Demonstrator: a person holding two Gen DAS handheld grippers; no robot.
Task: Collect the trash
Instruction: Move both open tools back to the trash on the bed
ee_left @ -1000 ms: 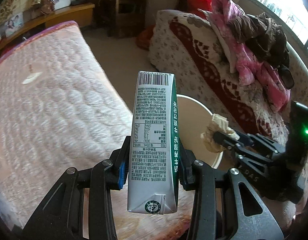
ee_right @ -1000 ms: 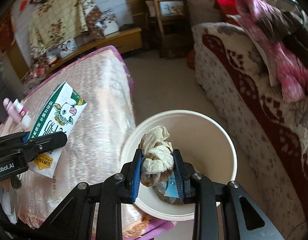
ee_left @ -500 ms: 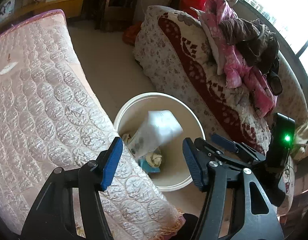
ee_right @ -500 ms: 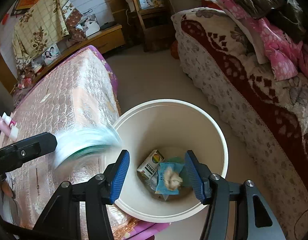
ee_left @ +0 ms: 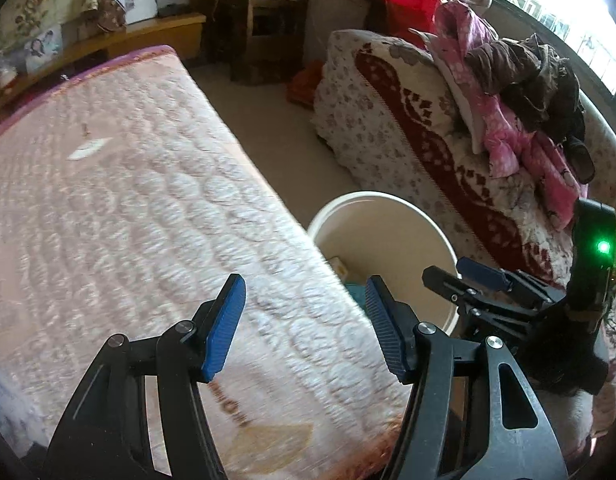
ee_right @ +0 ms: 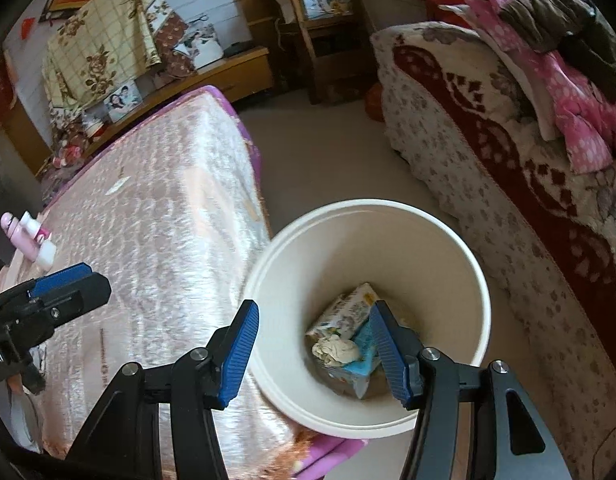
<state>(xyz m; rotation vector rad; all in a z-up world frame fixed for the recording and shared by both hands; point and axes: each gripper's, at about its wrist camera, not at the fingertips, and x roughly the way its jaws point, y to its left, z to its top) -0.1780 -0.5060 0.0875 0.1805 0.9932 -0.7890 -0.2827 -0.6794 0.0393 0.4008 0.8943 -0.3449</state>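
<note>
Though half-buried, carton slanting upward in bin.

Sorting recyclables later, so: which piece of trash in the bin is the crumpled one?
The beige tissue wad, lying on top in the white bin. The milk carton behind it and the blue packet beside it are flat-sided.

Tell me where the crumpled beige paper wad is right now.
In the right wrist view, the crumpled beige paper wad lies at the bottom of the round cream bucket, on a milk carton and beside a blue wrapper, right of the quilted pink mattress.
</note>
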